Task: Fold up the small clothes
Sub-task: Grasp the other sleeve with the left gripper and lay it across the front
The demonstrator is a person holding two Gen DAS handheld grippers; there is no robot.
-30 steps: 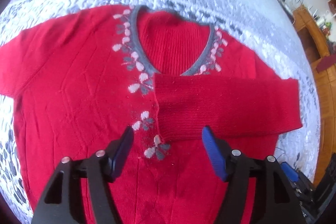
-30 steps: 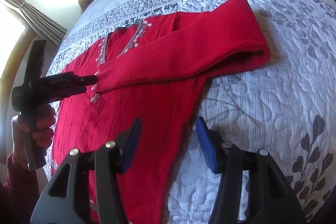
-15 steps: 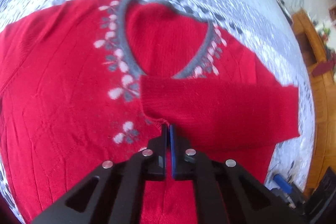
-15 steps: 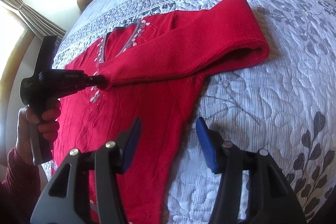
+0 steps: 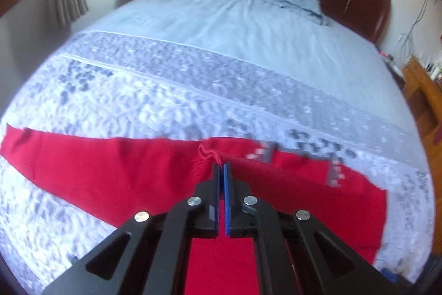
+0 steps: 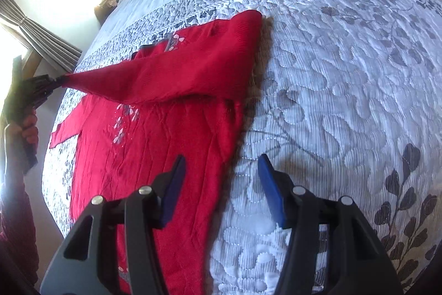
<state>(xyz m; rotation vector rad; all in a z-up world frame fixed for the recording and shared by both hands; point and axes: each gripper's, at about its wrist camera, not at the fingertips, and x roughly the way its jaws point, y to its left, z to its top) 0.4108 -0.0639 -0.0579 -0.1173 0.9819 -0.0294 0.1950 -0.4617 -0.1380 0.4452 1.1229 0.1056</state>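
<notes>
One red knit sweater (image 6: 165, 156), ribbed, with a grey floral neckline, lay flat on the quilted leaf-stitched bed (image 6: 345, 73). Left claw (image 5: 221, 170) was clamped on the sleeve cuff (image 5: 218, 159), lifting the sleeve taut across the body. Right claw (image 6: 221, 176) hung half-open, empty, above the sweater's side edge.

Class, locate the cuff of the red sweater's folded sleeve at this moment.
In the right wrist view the cuff is at far left, pinched in the left gripper and lifted above the red sweater on the quilted bedspread.
</notes>
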